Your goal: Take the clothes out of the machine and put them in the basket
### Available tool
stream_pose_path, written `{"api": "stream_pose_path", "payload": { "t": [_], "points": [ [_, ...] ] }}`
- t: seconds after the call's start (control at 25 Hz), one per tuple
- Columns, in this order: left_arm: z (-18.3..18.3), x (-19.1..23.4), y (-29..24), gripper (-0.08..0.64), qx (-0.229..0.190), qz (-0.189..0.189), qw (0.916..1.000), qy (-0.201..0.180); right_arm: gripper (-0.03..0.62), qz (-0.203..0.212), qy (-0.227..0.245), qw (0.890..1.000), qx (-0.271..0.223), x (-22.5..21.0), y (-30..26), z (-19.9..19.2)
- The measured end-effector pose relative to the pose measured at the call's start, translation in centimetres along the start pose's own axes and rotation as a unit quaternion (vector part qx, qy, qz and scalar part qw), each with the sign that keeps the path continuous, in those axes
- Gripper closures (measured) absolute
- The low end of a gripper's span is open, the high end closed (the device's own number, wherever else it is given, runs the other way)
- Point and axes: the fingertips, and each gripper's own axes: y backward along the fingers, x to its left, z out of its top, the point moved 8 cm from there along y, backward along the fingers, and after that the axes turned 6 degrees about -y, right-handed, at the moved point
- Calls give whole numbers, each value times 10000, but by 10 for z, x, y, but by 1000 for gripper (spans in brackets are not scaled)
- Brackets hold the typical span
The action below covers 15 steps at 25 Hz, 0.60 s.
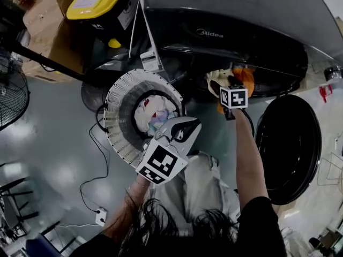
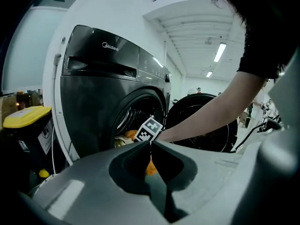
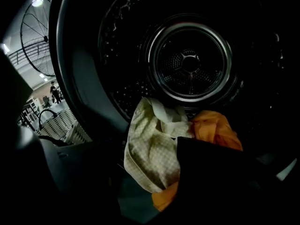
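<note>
Clothes are lying at the drum's [image 3: 190, 62] mouth, low in the right gripper view: a cream checked cloth [image 3: 152, 153] is draping over an orange garment [image 3: 215, 130], whose right part is hiding behind a dark jaw. Around them the right gripper [image 3: 145, 172] is holding its jaws wide apart, gripping nothing, with darkness swallowing the tips. At the head view's centre the left gripper [image 1: 179, 133], jaws pressing together and empty, is overlapping the white basket's [image 1: 120, 116] lower right rim.

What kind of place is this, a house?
Probably a workshop or test room, not a home: a washing machine stands near cardboard boxes and a floor fan, under long ceiling lights.
</note>
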Motion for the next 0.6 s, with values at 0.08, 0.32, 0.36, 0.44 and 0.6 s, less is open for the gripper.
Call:
{"api": "stream_pose_path", "payload": {
  "t": [0.08,0.32,0.36,0.44,0.6],
  "points": [
    [-4,2,-1,560,-47,50,10000,43,216,-79,-67,9998,169,-5,-11,-9],
    [-14,7,-5,560,61,11,10000,6,402,-321,-339,9987,215,-14,-23,-24],
    [-15,7,-4,560,94,26,9999,46,450,-330,-422,9983,215,-15,-20,-26],
    [-14,8,-1,560,126,66,9998,146,509,-259,-469,9983,215,-16,-11,-29],
    [-3,8,10,560,157,105,9993,314,528,-26,-372,9992,106,-8,14,-26]
  ]
}}
